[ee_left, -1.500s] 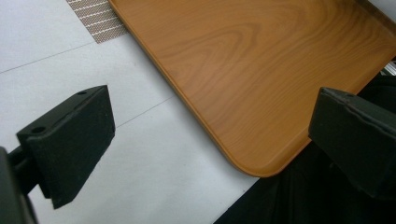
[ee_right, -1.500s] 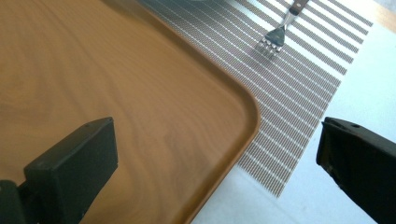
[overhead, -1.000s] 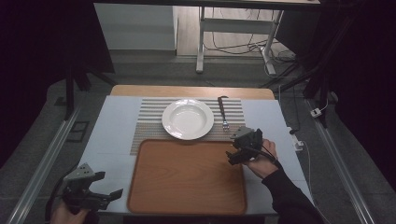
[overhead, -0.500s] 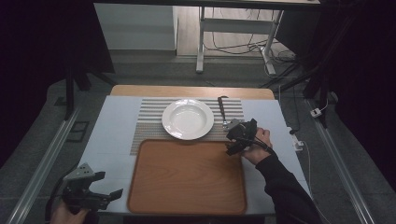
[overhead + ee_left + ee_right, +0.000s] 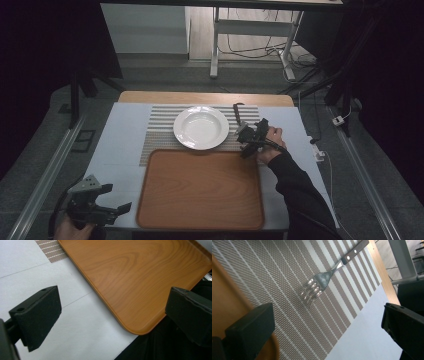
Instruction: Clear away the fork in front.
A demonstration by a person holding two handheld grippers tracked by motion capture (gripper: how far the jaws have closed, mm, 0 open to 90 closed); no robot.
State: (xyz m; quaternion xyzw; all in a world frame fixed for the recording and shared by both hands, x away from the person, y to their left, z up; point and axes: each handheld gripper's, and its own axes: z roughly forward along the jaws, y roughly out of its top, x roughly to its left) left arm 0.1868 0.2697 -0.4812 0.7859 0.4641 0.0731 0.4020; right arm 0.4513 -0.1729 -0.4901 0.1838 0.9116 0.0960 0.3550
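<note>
A fork [image 5: 237, 114] with a dark riveted handle lies on the striped placemat [image 5: 160, 134], just right of a white plate [image 5: 201, 127]. My right gripper [image 5: 246, 134] hovers low over the mat's right part, right beside the fork's tines. In the right gripper view the fork [image 5: 322, 282] lies ahead, tines toward me, and the right gripper [image 5: 328, 325] stands open with nothing in it. My left gripper [image 5: 116, 207] rests at the table's near left corner. In the left gripper view it [image 5: 112, 312] is open over the white tabletop beside the wooden tray [image 5: 140, 272].
The wooden tray [image 5: 200, 187] lies in front of the placemat, nothing on it. The white tabletop [image 5: 120, 145] borders the mat and tray. Metal rails run along both table sides. A desk frame and cables stand beyond the far edge.
My right gripper has moved away from the person, from the tray's far right corner up onto the placemat beside the fork. The left gripper has stayed put.
</note>
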